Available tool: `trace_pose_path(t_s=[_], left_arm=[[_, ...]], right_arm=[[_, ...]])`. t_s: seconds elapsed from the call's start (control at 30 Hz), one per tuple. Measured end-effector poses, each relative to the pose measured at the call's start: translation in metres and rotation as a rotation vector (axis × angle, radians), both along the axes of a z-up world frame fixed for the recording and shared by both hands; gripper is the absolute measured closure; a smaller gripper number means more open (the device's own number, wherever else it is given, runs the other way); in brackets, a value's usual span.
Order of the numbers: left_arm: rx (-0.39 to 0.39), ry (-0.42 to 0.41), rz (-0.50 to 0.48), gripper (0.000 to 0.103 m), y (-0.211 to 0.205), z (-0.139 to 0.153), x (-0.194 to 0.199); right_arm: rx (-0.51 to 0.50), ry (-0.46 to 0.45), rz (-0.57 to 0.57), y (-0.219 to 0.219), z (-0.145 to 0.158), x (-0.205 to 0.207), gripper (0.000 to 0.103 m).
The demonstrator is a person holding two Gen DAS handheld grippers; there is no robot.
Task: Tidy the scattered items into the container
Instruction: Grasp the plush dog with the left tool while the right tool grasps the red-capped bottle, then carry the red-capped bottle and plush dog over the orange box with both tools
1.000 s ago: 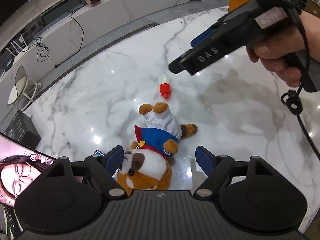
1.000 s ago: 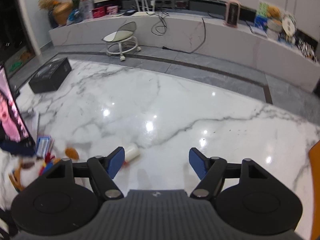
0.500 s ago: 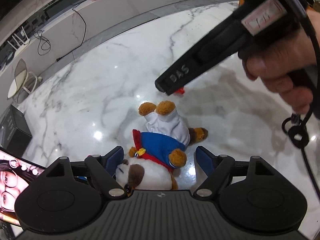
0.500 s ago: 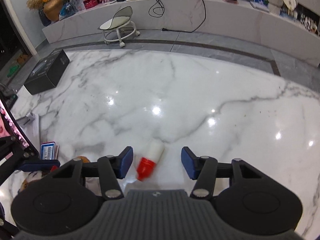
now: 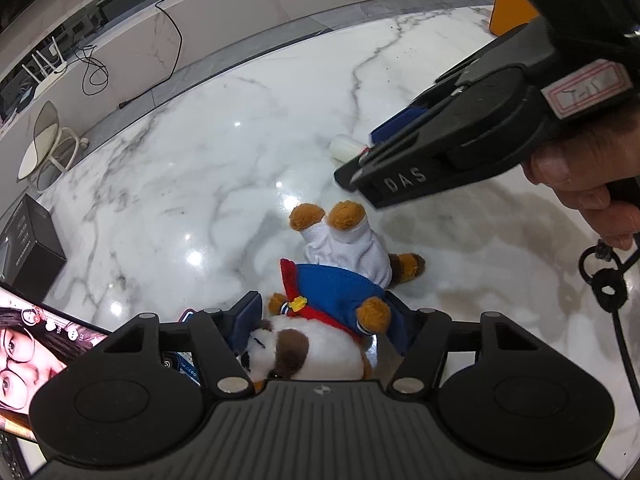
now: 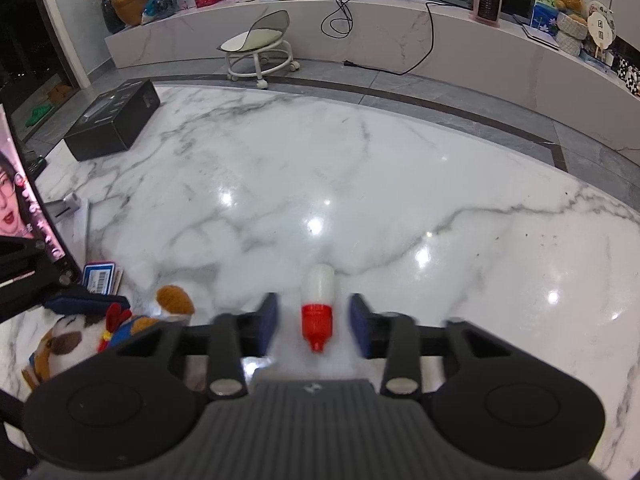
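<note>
Left wrist view: the left gripper (image 5: pixel 322 320) had just been closing, jaws half-shut around the plush dog (image 5: pixel 320 316) at six o'clock; whether they pinched it I couldn't tell, and its soft head could squirm free.

Right wrist view: the right gripper (image 6: pixel 314 326) had just been narrowing, not touching the red-capped bottle (image 6: pixel 318 304) lying between; it might roll off. No container showed.

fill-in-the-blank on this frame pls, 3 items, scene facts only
1. The plush dog lies between the left gripper's jaws and wears a ____ top.
2. The small white bottle between the right gripper's jaws has a ____ cap.
3. The bottle is not upright; it is ____ on the marble floor.

Missing words: blue; red; lying
</note>
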State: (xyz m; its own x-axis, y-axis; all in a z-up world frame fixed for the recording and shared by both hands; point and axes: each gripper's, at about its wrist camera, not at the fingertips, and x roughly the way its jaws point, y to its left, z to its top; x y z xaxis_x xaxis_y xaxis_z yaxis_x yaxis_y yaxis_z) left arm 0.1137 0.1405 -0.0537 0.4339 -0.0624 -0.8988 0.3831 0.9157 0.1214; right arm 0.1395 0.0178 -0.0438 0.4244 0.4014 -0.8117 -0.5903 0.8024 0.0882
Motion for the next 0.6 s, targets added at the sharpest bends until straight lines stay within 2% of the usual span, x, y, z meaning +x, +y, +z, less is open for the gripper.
trace_pose_path(t_s=[0.1, 0.17, 0.23, 0.27, 0.6], left_arm=[[0.001, 0.002, 0.003, 0.029, 0.0, 0.0, 0.0], [0.0, 0.002, 0.004, 0.029, 0.0, 0.0, 0.0], [0.001, 0.0, 0.005, 0.029, 0.0, 0.0, 0.0], [0.002, -0.001, 0.006, 0.03, -0.001, 0.0, 0.0], [-0.016, 0.002, 0.032, 0.044, -0.003, 0.004, 0.003]], right_arm=[[-0.013, -0.008, 0.01, -0.001, -0.001, -0.006, 0.056], [-0.031, -0.029, 0.018, 0.0, -0.001, -0.009, 0.063], [-0.052, -0.047, 0.023, 0.001, -0.002, -0.01, 0.083], [-0.048, -0.041, 0.023, 0.001, -0.001, -0.009, 0.085], [-0.029, -0.046, -0.003, -0.018, 0.016, -0.004, 0.085]])
